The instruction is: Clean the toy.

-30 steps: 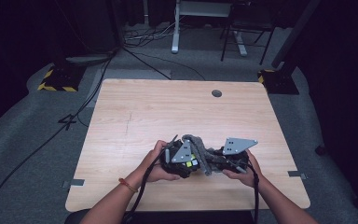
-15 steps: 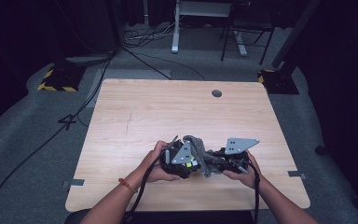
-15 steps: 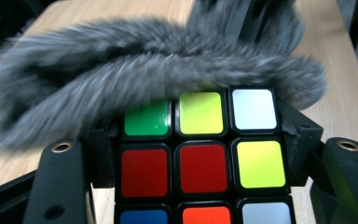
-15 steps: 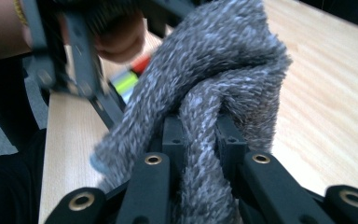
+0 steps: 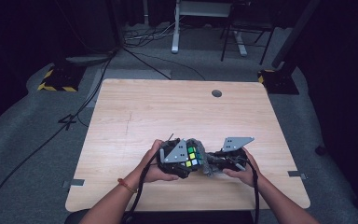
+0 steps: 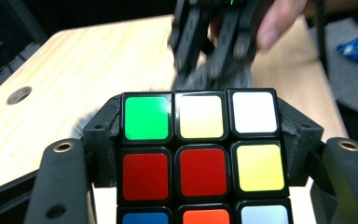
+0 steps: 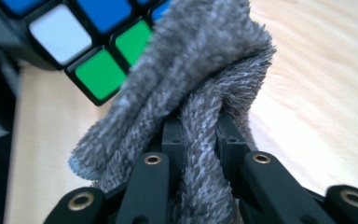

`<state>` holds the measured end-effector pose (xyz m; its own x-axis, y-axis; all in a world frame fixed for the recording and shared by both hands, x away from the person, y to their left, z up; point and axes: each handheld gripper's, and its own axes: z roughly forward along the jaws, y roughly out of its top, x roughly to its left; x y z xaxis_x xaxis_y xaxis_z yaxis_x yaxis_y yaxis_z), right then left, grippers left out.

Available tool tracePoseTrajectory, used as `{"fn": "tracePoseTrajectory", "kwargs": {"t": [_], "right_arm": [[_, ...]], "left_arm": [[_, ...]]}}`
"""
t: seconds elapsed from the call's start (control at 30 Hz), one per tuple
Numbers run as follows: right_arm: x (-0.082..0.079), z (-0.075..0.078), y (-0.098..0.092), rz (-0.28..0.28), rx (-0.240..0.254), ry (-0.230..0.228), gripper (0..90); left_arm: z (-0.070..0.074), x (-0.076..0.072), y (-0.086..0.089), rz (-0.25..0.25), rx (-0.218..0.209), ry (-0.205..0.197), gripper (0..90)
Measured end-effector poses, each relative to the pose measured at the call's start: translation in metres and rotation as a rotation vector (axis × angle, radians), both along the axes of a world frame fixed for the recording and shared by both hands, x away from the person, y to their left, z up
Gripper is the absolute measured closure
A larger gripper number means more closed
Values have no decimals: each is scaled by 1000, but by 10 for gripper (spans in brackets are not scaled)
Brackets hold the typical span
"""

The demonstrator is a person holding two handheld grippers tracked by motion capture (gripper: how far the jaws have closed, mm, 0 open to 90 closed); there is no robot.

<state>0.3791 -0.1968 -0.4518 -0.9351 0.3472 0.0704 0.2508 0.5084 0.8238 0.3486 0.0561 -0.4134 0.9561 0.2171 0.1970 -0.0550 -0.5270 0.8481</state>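
A puzzle cube [image 6: 200,154] with coloured stickers is clamped between the jaws of my left gripper [image 5: 179,159], which is shut on it near the table's front edge. My right gripper [image 5: 216,163] is shut on a bunched grey cloth [image 7: 200,107], whose folds press against the cube [image 7: 98,42] on its blue and green face. In the high view the cloth [image 5: 203,156] sits between the two grippers, touching the cube [image 5: 192,156]. In the left gripper view the right gripper [image 6: 214,42] and a fingertip loom just behind the cube.
The wooden table [image 5: 168,112] has a round cable hole [image 5: 216,93] at the back right. Cables trail from both grippers toward the person. A desk frame [image 5: 200,23] and black stands rise on the floor beyond the table.
The right gripper with the cloth has dipped slightly against the cube. The left gripper and cube have stayed in place.
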Motion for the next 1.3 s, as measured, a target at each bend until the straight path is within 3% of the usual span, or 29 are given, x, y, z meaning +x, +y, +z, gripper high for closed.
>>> {"fn": "tracePoseTrajectory", "kwargs": {"t": [0.1,0.17,0.27,0.43,0.67,0.73,1.0,1.13,1.23,1.3], "right_arm": [[-2,2,1,43,65,36,781],[-3,3,1,44,72,34,782],[0,3,-7,45,142,75,784],[-4,14,-11,53,183,33,783],[-11,20,-7,24,122,-56,783],[-10,17,-6,10,89,-58,783],[-3,-3,2,-2,-25,4,783],[-5,-2,3,3,-31,-8,783],[-7,8,-2,2,23,-28,783],[-8,16,-6,4,68,-39,783]], "left_arm": [[-3,-1,-1,7,17,-20,329],[-3,1,0,1,7,-2,327],[-7,3,0,18,54,-2,320],[-14,4,-7,61,129,-21,328],[-13,6,-7,64,118,-2,331],[-12,6,-6,66,103,-4,332],[-6,5,-1,57,60,6,333],[-6,6,0,61,57,6,333],[-4,6,2,61,45,9,333],[-5,6,0,63,61,0,333]]}}
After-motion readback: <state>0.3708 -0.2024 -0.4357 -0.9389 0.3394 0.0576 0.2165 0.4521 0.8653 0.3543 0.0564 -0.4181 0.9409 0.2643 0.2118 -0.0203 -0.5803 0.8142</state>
